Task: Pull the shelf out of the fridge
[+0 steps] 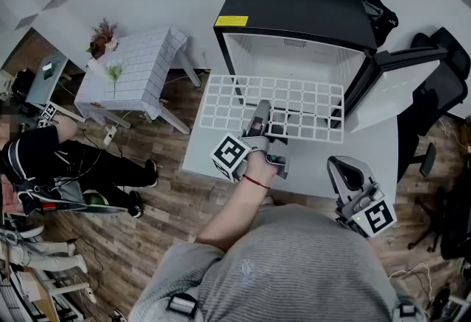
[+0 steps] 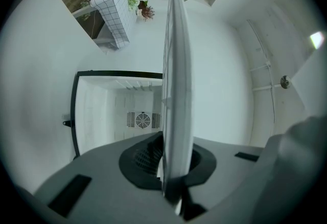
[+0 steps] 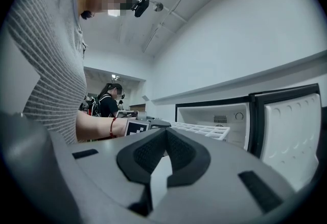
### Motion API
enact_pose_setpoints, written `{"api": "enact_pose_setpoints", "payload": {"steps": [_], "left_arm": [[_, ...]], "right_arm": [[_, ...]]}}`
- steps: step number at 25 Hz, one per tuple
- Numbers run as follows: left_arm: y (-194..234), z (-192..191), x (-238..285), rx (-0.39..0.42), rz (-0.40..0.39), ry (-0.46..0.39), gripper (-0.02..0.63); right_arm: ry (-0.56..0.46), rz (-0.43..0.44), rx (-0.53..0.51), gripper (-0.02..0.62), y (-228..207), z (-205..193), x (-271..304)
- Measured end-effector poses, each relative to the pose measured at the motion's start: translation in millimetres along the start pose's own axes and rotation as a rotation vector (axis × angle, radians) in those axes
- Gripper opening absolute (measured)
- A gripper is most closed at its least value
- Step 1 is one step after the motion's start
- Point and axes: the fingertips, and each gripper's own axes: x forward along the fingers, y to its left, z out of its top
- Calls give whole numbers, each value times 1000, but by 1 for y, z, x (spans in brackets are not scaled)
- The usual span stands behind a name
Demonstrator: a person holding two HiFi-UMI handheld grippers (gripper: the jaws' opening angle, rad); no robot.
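Fridge (image 1: 294,8), upper centre: door open to the right, cavity looks bare. White surface (image 1: 202,159) below it. Wire shelf (image 1: 221,104), mid-frame, hangs before the opening, apparently almost clear. Left tongs (image 1: 260,113) clamped narrow on its near edge. Right tongs (image 1: 341,164), lower right: closed, empty. Remaining: draw shelf fully clear.

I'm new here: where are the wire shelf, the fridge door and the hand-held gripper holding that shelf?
shelf (image 1: 309,104), head view: the white grid, right half.
fridge door (image 1: 394,92), head view: its white inner face.
left hand-held gripper (image 1: 262,109), head view: the tips, shut on the shelf.
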Motion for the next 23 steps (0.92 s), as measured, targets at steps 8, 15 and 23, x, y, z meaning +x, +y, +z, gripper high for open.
{"api": "enact_pose_setpoints", "payload": {"steps": [8,15,23], "left_arm": [[3,0,0,-2,11,4,31],[6,0,0,-9,17,5,31],[8,-1,-2,-9,18,8,31]], "right_arm": [[3,2,7,12,0,0,2],[6,2,3,12,0,-1,3],[11,-4,5,11,0,-4,0]]}}
